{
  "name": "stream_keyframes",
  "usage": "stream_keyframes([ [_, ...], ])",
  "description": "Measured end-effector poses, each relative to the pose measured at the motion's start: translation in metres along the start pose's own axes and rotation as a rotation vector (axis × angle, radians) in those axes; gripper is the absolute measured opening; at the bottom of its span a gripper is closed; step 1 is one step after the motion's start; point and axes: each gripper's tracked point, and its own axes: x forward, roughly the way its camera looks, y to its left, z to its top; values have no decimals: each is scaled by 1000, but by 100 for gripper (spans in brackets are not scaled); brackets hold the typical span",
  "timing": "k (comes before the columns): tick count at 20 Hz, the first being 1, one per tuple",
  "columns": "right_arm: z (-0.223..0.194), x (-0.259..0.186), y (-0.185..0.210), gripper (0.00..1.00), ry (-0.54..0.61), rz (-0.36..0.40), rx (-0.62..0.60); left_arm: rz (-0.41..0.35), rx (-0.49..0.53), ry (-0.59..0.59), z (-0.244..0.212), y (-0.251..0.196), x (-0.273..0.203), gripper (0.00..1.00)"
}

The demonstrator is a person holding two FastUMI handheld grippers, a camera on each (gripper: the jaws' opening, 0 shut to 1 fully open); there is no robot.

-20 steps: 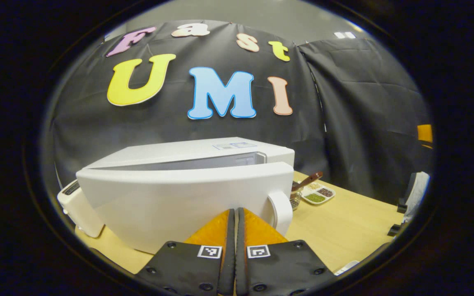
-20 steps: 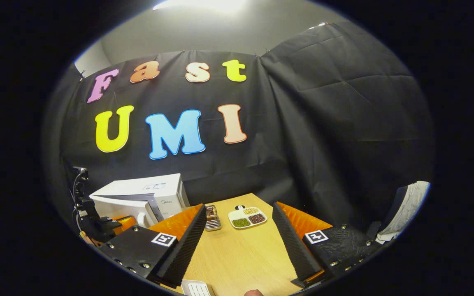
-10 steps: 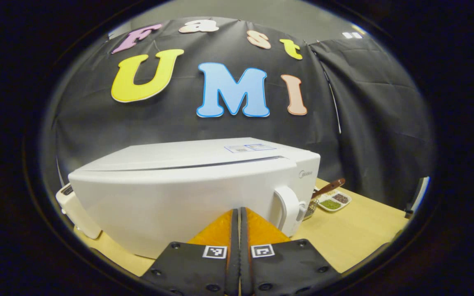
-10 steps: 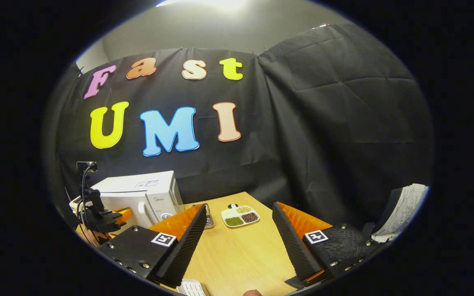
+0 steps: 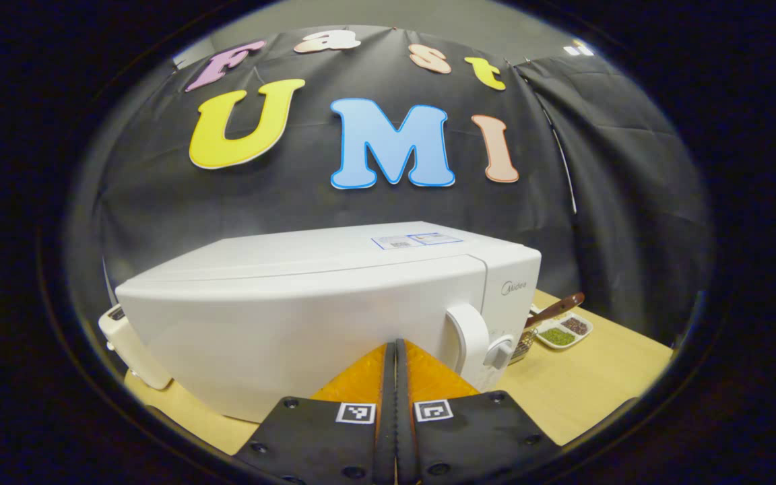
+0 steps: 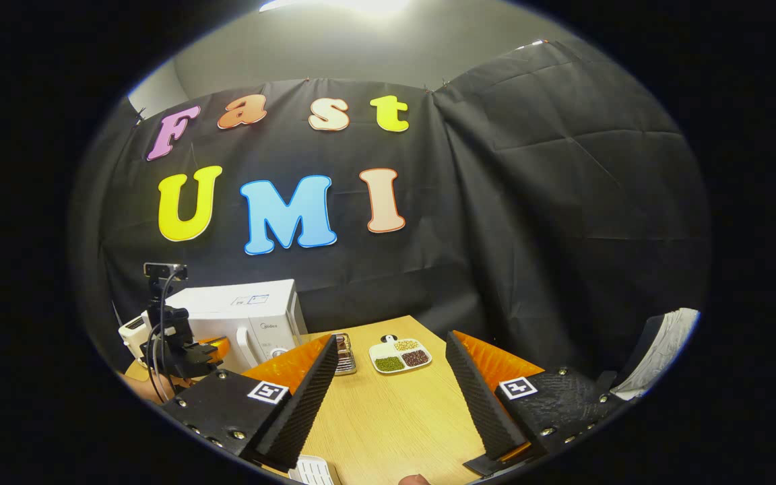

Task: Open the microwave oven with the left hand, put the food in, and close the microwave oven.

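The left gripper (image 5: 395,347), fingers pressed together with nothing between, leans its tips on the microwave (image 5: 334,303) door, seemingly to push it flush, while the right gripper (image 6: 391,377) waits wide and empty over the table (image 6: 388,417).

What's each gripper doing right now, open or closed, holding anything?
Left gripper: closed, fingers together, holding nothing, at the microwave door.
Right gripper: open, empty, above the table.
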Motion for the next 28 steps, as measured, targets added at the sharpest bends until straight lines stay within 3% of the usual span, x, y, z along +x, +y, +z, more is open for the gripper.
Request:
stream_keyframes([
  [2, 2, -3, 3, 98, -5, 23, -8, 16, -6, -34, 16, 2, -13, 12],
  [5, 5, -4, 6, 98, -13, 63, -1, 23, -21, -72, 32, 1, -41, 8],
  [6, 7, -4, 8, 93, -15, 80, 3, 25, -26, -84, 40, 1, -51, 8],
  [7, 7, -4, 9, 98, -16, 97, 5, 30, -31, -93, 46, 1, -64, 7],
  [10, 10, -2, 12, 98, -21, 146, 11, 49, -59, -152, 71, 0, -108, 7],
  [11, 12, 0, 13, 93, -22, 164, 17, 57, -62, -166, 79, 1, -124, 12],
  [12, 13, 0, 15, 98, -24, 182, 24, 67, -62, -180, 86, 3, -136, 7],
  [13, 15, 0, 16, 93, -26, 201, 29, 81, -64, -192, 92, 5, -151, 7],
  [14, 17, -1, 18, 98, -28, 219, 33, 96, -68, -198, 96, 7, -161, 7],
  [16, 22, -2, 19, 98, -39, 252, 34, 131, -85, -216, 106, 10, -188, 7],
  [18, 26, -5, 21, 93, -59, 286, 23, 166, -101, -232, 112, 13, -216, 7],
  [19, 25, -6, 22, 98, -64, 300, 13, 185, -101, -235, 113, 12, -232, 3],
  [22, 20, -16, 30, 98, -58, 363, 8, 239, -73, -255, 120, 14, -276, 7],
  [28, 24, -41, 45, 98, -93, 407, -20, 260, -43, -302, 126, 10, -356, 7],
])
